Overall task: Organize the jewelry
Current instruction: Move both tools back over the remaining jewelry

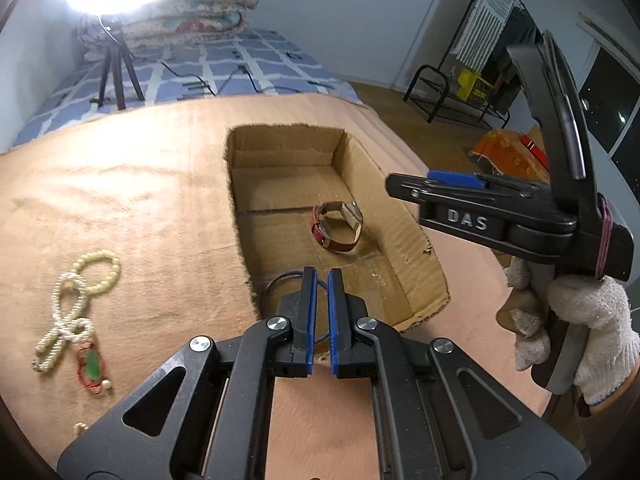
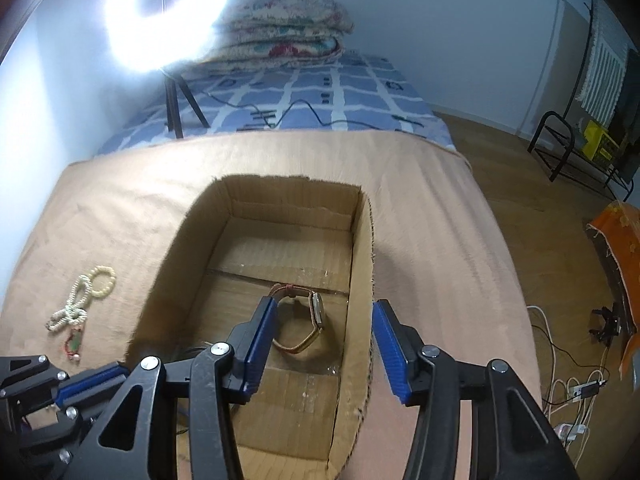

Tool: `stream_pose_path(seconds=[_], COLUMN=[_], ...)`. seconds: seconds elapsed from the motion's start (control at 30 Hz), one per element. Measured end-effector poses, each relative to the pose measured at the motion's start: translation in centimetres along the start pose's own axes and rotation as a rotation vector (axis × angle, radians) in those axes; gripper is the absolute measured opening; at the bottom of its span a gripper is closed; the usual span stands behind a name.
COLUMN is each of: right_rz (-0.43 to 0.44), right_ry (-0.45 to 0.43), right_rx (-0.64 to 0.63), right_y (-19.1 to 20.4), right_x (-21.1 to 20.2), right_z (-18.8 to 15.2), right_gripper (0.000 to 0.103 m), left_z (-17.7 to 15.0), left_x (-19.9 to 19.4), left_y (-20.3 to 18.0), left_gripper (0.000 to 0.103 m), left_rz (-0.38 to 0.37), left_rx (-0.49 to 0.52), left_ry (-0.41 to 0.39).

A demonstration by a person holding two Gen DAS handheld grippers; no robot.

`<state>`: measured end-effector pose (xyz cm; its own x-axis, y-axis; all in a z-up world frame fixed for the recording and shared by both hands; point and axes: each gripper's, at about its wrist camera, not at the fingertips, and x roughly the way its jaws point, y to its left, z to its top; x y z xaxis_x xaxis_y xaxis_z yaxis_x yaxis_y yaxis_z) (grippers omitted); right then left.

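An open cardboard box [image 1: 404, 220] sits on the peach cloth; it also shows in the right wrist view [image 2: 362, 280]. A watch with a red-brown strap [image 1: 338, 226] lies inside it, also in the right wrist view [image 2: 308, 316]. My left gripper [image 1: 322, 280] is over the box's near end, its blue pads nearly closed around a thin black ring [image 1: 280, 280]. My right gripper [image 2: 324, 340] is open and empty, astride the box's right wall above the watch. A bead bracelet [image 1: 100, 272], a white pearl strand [image 1: 66, 320] and a green pendant [image 1: 93, 366] lie on the cloth to the left.
A ring light on a tripod [image 2: 176, 92] stands on the blue checked bed [image 2: 320, 96] behind, with folded blankets [image 2: 288, 32]. Cables [image 2: 568, 384] and an orange cloth [image 2: 616, 232] lie on the floor to the right. A black rack [image 2: 576, 152] stands by the wall.
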<state>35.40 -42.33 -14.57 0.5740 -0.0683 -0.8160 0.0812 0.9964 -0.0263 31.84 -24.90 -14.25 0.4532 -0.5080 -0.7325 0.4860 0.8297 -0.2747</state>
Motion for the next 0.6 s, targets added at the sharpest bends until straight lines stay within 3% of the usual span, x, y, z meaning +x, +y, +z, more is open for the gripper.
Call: stream_pose_path(seconds=[0.33, 0.6], right_rz=[0.05, 0.128], right_ry=[-0.085, -0.145], right_rx=[-0.002, -0.045], right_y=[1.7, 5.2], right_x=[-6.2, -10.5], right_z=[-1.2, -3.2], right_gripper=[0.053, 0.058], left_z=[-0.6, -4.1], left_x=[-9.2, -15.6], left_y=[3.3, 8.6], left_gripper=[0.002, 0.002], left_rz=[0.047, 0.142], left_rx=[-0.013, -0.013], left_ry=[-0.104, -0.146])
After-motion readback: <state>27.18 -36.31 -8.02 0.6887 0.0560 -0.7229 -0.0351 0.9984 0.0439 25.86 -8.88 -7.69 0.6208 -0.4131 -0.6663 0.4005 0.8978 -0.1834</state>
